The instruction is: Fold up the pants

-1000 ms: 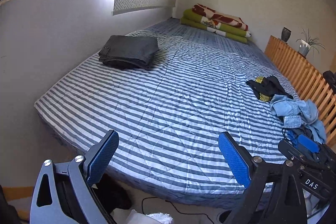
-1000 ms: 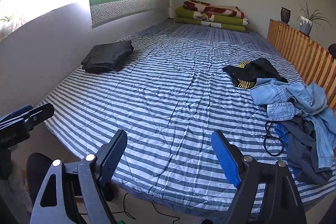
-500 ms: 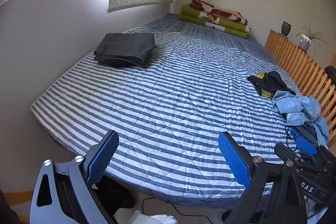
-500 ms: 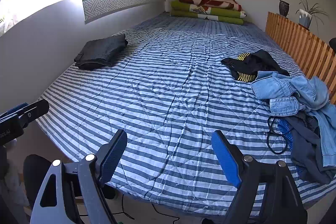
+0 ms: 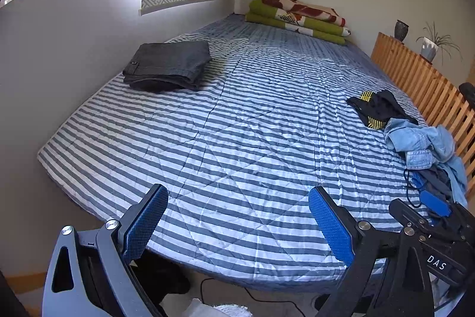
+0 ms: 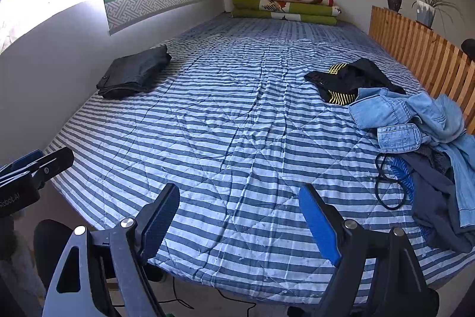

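Both grippers (image 5: 237, 223) (image 6: 239, 220) apart (empty), folded dark pants (image 5: 167, 66) long axis running toward far wall.

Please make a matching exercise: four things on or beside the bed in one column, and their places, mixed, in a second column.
1. folded dark pants
2. denim garment
3. folded blankets
4. potted plant

A. on the wooden slatted rail
B. at the far end of the bed
C. near the left wall
D. in the heap at the right edge

Pairs: 1-C, 2-D, 3-B, 4-A
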The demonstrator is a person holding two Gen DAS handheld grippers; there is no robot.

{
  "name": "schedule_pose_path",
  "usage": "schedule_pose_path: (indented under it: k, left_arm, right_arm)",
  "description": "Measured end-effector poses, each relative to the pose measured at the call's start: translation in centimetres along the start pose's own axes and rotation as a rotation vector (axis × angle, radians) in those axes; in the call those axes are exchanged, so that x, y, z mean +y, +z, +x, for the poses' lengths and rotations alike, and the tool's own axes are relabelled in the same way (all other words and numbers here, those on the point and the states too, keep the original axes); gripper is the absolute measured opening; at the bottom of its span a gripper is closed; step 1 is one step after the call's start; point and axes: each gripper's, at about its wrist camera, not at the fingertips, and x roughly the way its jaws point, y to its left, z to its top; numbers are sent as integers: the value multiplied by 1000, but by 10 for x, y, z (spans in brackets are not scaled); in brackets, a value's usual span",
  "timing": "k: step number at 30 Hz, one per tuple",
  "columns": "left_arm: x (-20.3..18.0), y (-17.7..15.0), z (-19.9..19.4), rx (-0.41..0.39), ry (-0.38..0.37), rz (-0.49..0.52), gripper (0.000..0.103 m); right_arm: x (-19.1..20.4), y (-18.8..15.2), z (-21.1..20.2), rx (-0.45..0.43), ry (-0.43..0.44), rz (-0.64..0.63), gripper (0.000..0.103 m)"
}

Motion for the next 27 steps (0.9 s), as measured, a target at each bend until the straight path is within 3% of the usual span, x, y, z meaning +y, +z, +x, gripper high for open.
schedule_pose_path:
  k: [27]
  left_arm:
    - [1, -4, 4, 8, 5, -6, 98]
  right_arm:
    - [7, -4, 8, 35, 7, 1, 79]
